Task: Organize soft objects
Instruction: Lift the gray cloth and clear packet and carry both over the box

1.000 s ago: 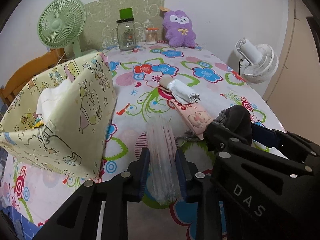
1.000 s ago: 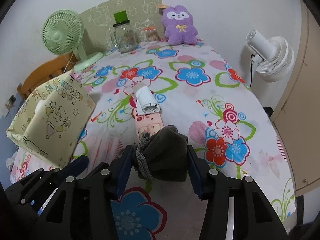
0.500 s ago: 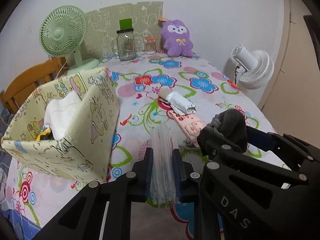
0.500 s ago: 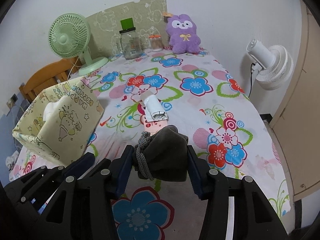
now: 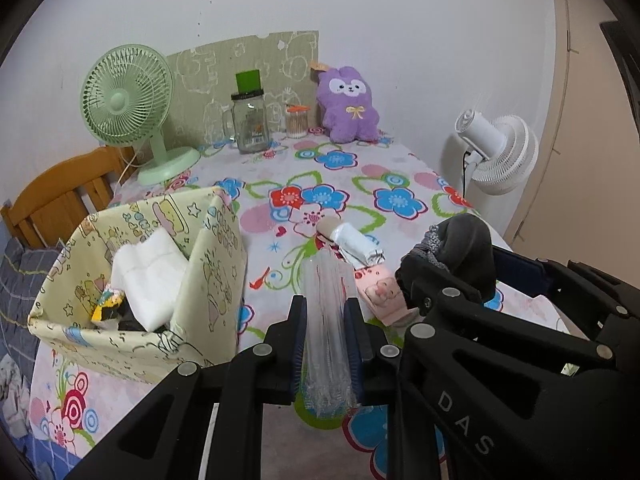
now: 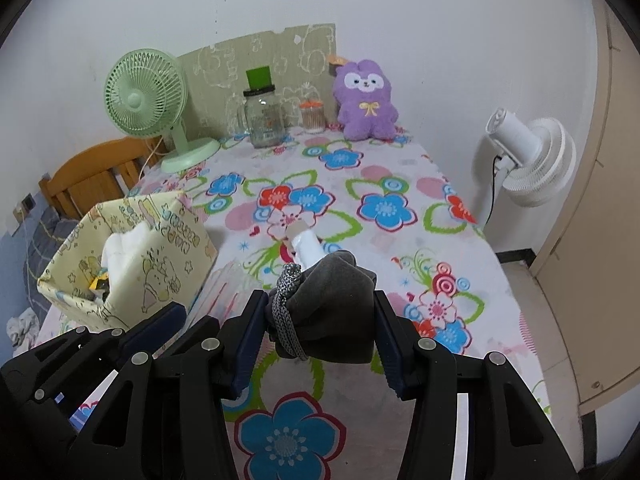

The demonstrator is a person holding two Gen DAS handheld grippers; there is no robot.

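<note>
Clear crinkled plastic, a thin transparent bag [image 5: 328,328], is pinched flat between the nearly closed fingers of the left gripper [image 5: 326,334], held above the flowered tablecloth [image 5: 352,184]. Beside it the right gripper [image 6: 320,336] clamps a dark grey cloth bundle [image 6: 332,312] with a knitted cuff. To the left stands the yellow cartoon-print box [image 5: 208,280], holding white folded fabric [image 5: 148,280] and a small yellow-black item. Only the left view shows the pink sock [image 5: 380,292] lying behind the grippers; both show the white roll [image 6: 306,246] mid-table. Farther back stand a glass jar [image 5: 250,124], swab pot [image 5: 297,121], green fan [image 5: 128,96] and purple plush [image 5: 350,106].
</note>
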